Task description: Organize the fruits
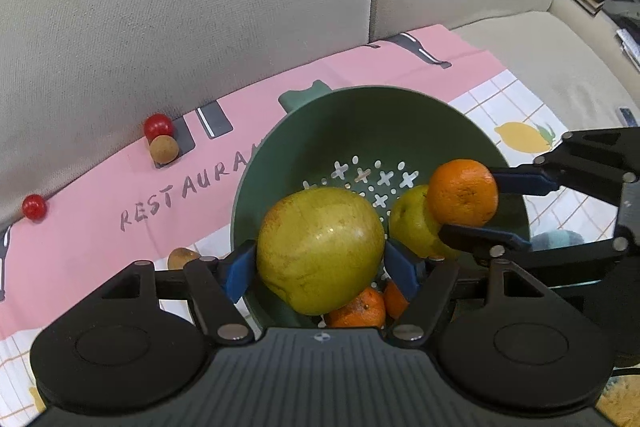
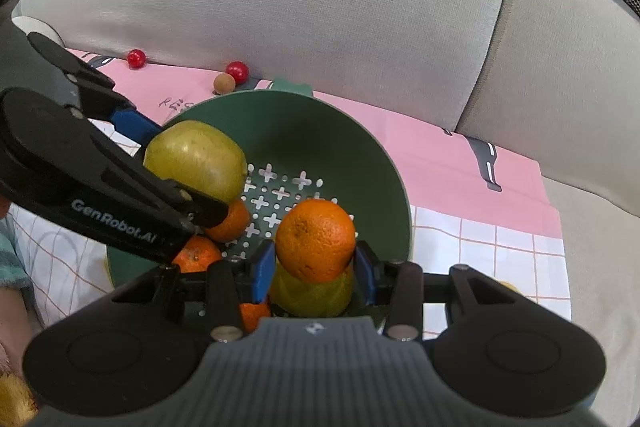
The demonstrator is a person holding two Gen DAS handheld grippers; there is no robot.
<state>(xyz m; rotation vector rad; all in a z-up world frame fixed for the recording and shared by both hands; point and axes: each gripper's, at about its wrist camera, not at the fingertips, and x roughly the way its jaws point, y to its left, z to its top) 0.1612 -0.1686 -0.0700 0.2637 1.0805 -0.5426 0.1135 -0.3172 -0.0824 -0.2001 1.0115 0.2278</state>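
Fruits are gathering in the green colander [image 1: 280, 163]: the left gripper [image 1: 320, 267] is clamped on a large yellow-green pear [image 1: 320, 247] and the right gripper [image 2: 314, 267] grips an orange [image 2: 315, 239], both held over the bowl, apparently so each can be let go straight into it. Beneath them lie a second yellow-green fruit [image 1: 408, 223] and two or three more oranges [image 1: 358, 309]. Outside, on the pink cloth [image 1: 100, 195] against the sofa back [image 1: 180, 7], sit two red balls [image 1: 158, 125] and a brown one [image 1: 164, 149], probably still to be collected.

colander [image 1: 280, 163] far half open, near half crowded by fruit, grippers
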